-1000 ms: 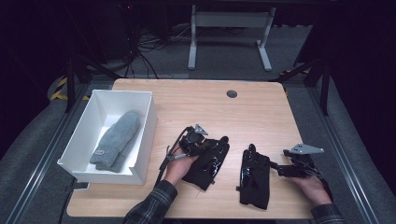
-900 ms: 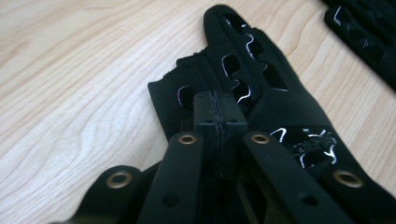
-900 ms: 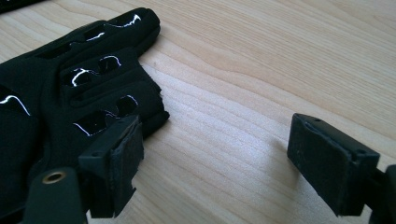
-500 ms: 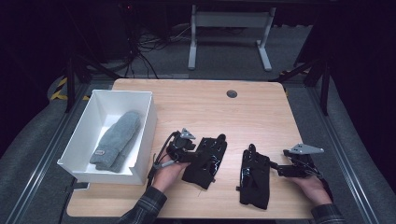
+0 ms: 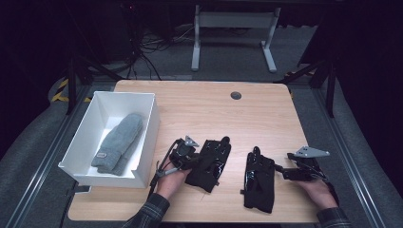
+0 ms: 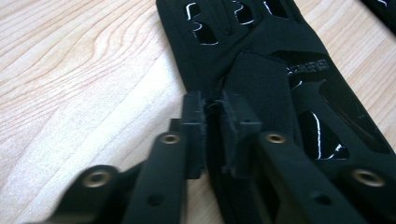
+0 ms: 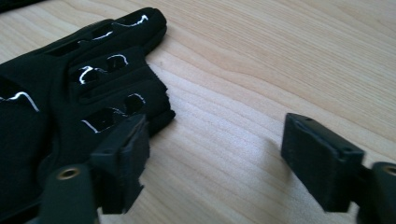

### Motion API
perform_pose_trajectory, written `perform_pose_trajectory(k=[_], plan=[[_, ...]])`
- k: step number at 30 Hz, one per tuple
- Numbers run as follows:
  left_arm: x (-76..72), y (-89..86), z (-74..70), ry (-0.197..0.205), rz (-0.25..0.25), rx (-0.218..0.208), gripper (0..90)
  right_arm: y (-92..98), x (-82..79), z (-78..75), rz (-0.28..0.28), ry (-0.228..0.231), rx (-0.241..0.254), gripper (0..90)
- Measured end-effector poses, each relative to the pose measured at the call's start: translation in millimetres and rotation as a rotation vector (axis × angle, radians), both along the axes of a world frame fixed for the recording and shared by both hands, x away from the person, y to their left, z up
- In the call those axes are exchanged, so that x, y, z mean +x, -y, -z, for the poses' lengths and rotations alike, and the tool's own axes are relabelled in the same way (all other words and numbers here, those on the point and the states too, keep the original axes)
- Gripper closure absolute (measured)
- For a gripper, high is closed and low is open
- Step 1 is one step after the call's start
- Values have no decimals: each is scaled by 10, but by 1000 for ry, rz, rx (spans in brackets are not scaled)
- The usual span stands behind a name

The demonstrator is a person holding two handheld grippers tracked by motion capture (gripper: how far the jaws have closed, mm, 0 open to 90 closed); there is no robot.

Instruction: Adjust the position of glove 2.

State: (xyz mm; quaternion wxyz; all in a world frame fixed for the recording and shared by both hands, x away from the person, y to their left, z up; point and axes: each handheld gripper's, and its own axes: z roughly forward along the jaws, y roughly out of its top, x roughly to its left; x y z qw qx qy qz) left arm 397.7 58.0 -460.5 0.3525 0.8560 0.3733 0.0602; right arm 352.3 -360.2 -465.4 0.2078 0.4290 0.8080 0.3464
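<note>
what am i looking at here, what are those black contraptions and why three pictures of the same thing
A person sits at a pale wooden table and holds a hand-held clamping tool in each hand, each with two black jaws. The high view looks down from above. The other two pictures come from small cameras riding on each tool, looking along its jaws.

On the table lie two black gloves with glossy patches, and a white open box holding a grey knitted mitten.

The left tool has just been closing and now pinches a fold of the left black glove. The right tool stands open beside the right black glove; its jaws have just narrowed a little, with bare table between them and one jaw at the glove's edge.
</note>
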Motion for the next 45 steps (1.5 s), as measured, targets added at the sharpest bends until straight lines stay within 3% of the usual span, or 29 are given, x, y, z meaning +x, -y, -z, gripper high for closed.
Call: perform_pose_trajectory(k=[1,3,5,11,12,15,18,34,41,45], plan=[[9,-5,4,0,-2,-8,858,-5,-26,-38,-6,2,-6,351],[15,-12,1,-10,-7,-14,862,-6,-39,-57,-9,3,0,386],[16,-25,-11,-19,-15,-29,868,-9,-90,-120,-28,2,16,504],[28,-105,-75,-34,-17,-89,870,-91,-303,-213,-144,-21,45,879],[27,-116,-81,-40,-21,-100,870,-104,-328,-217,-161,-29,50,896],[23,-125,-97,-41,-17,-106,870,-148,-376,-191,-212,-68,51,898],[19,-134,-114,-41,-14,-121,870,-251,-415,-124,-273,-114,19,899],[-36,-171,-232,-54,8,-183,871,-689,-221,-118,-351,-118,20,899],[-104,-227,-284,-60,16,-197,871,-776,-191,-117,-361,-118,17,899],[-142,-258,-307,-64,21,-231,871,-834,-178,-112,-374,-118,17,899]])
